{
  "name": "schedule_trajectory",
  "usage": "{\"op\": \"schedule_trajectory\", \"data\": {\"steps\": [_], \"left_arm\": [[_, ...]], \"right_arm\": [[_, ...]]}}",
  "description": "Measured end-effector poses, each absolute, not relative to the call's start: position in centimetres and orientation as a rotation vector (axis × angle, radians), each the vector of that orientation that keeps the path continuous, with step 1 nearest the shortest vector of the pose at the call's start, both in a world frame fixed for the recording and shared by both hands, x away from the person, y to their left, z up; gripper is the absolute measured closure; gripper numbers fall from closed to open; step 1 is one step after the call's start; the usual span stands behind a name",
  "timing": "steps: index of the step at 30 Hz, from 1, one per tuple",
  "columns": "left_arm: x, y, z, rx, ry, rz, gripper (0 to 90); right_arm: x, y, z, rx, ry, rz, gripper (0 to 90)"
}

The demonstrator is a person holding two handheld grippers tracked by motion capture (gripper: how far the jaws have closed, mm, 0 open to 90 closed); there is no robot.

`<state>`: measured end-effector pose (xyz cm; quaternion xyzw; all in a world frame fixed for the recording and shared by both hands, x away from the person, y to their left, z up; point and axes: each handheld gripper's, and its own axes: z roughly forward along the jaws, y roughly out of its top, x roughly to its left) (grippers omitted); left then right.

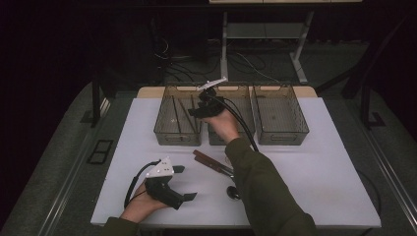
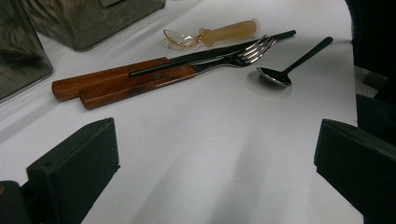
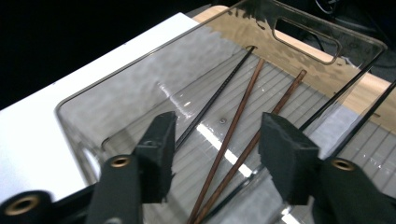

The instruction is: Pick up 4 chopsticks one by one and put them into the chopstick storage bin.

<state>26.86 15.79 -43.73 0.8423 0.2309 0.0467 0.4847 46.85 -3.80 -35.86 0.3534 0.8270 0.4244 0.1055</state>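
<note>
Nearest in the high view, the left gripper [image 1: 178, 183] rests low on the white tabletop [image 1: 314, 167], jaws spread and holding nothing. Beyond it lie the wooden-handled cutlery [image 1: 209, 162] and a dark spoon [image 1: 232, 191]. The right gripper [image 1: 196, 105] hangs over the leftmost of three clear bins [image 1: 178, 116] at the tabletop's far edge.

From the left gripper view, both black jaws stand wide apart over bare tabletop. Ahead of them are a wooden-handled knife [image 2: 140, 70], a wooden-handled fork [image 2: 187, 72], the dark spoon [image 2: 292, 65] to the right of the fork's tines, and an amber plastic spoon [image 2: 210, 35] just behind the fork.

The right gripper view looks down into that leftmost bin [image 3: 116, 84]. Its jaws are parted with nothing pressed between them; two brown chopsticks [image 3: 243, 135] and a black chopstick [image 3: 212, 105] lie loose on the ribbed floor below.

The release looks done, so the sensible move is to lift the right gripper straight up clear of the bin wall before swinging back, and to approach the next piece by its handle, jaws square across it.
</note>
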Motion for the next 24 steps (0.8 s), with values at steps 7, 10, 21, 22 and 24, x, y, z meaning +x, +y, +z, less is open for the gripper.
{"op": "schedule_trajectory", "data": {"steps": [7, 10, 21, 22, 24], "left_arm": [[26.9, 15.8, -43.8, 2.043, 0.565, 0.117, 0.0], [27.0, 15.8, -43.8, 2.045, 0.561, 0.119, 0.0], [27.1, 15.8, -44.0, 2.046, 0.580, 0.111, 0.0], [27.1, 15.8, -44.0, 2.047, 0.580, 0.113, 0.0], [27.1, 15.8, -44.1, 2.042, 0.584, 0.115, 0.0]], "right_arm": [[45.1, -6.0, -35.0, 0.966, 2.444, 1.306, 39.3], [44.3, -7.0, -34.8, 0.940, 2.442, 1.315, 39.0], [41.6, -10.7, -35.1, 0.876, 2.466, 1.331, 38.6], [41.2, -11.0, -35.1, 0.872, 2.473, 1.331, 38.5], [40.9, -11.5, -35.3, 0.860, 2.485, 1.337, 38.4]]}}
